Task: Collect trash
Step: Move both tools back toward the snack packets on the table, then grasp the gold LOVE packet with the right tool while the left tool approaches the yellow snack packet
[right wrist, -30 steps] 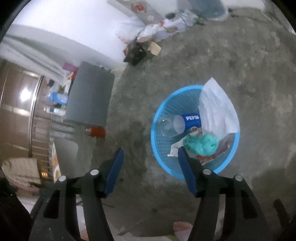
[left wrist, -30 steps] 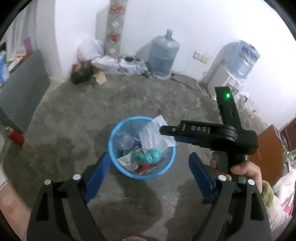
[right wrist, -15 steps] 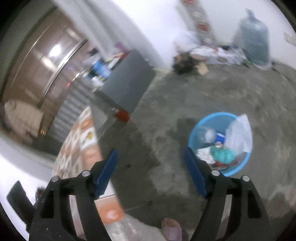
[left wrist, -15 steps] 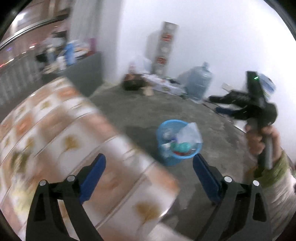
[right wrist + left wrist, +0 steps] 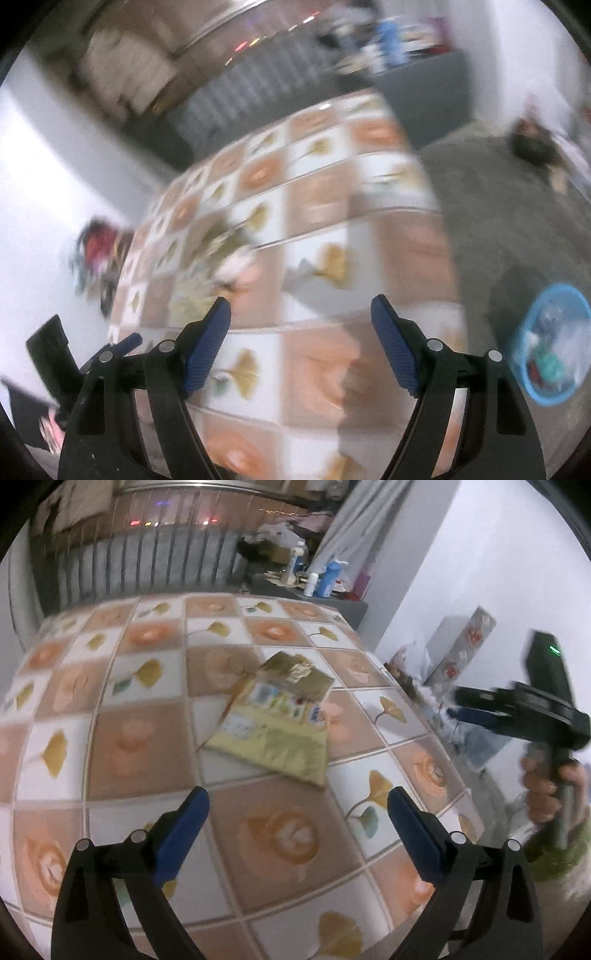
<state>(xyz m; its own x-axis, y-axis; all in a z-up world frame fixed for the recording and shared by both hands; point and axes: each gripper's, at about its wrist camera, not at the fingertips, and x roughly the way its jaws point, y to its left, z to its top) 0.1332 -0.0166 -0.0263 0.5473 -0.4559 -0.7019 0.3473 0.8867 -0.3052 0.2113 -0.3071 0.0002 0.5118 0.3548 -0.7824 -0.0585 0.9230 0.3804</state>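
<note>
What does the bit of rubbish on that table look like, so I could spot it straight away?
Find the table with the tiled cloth of orange flowers and yellow leaves. Near its middle lies a flat, crinkled gold foil packet with printed labels, the only loose item on the cloth.

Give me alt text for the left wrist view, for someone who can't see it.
A flattened gold snack wrapper lies on a table with a tiled leaf-pattern cloth, just ahead of the open, empty left tongs. At right, a hand holds the right tongs beyond the table's edge.
</note>
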